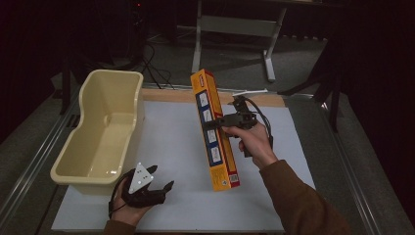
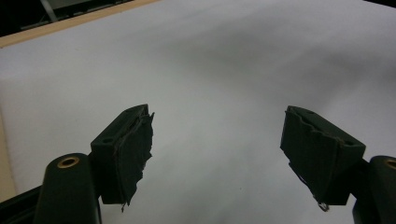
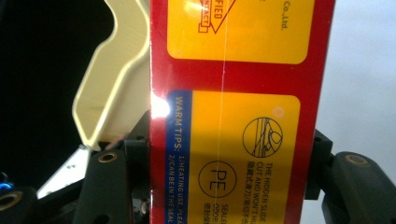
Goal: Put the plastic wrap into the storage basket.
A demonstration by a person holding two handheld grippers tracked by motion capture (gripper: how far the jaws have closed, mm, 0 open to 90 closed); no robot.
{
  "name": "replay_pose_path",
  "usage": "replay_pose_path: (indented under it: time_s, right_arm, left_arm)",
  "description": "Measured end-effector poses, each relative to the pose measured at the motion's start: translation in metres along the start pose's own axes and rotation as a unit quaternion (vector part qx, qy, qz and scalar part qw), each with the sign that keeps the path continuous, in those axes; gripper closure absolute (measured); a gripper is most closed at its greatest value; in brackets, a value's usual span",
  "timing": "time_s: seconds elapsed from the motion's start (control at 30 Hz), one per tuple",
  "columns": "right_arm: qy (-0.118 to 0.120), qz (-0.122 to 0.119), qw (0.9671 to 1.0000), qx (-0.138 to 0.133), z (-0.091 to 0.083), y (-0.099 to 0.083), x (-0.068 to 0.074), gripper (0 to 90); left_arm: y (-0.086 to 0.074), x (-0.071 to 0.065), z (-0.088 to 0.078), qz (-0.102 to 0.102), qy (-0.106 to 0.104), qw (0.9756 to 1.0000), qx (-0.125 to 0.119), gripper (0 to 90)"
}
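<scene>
Long orange-and-red box (image 1: 214,132) clamped across its narrow width by right gripper (image 1: 219,124), held off the white mat (image 1: 171,147), tilted, top end toward far table edge, bottom end toward the near side. In right gripper view, box (image 3: 240,112) sits between both black jaws, pads pressed on its two sides. Left gripper (image 1: 159,188) low at near-left corner of mat, jaws spread wide, nothing between (image 2: 217,154). Bare mat between box and cream tub (image 1: 100,132); open mat also to the right of box and in front of left gripper. Tub along left mat edge, touching or overhanging it, well apart from box, near wall just beside left gripper. Wooden strip (image 1: 166,95) along far mat edge. Beyond: grey floor, white desk frame (image 1: 235,29), dark cables (image 1: 156,68), room dim.
</scene>
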State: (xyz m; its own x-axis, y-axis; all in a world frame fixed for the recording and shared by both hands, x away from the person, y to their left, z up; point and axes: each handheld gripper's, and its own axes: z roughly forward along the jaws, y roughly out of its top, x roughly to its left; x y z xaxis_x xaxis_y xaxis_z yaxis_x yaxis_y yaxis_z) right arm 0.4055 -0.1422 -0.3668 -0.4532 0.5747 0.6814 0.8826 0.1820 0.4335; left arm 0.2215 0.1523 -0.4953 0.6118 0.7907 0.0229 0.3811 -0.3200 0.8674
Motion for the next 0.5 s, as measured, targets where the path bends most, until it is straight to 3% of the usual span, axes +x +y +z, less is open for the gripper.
replay_pose_path:
  time_s: [0.5]
  right_arm:
    - [0.029,0.028,0.9989,-0.023,0.012,0.02,0.014,39.8]
  left_arm:
    - [0.0,-0.001,-0.001,-0.001,-0.002,1.0,-0.005,24.6]
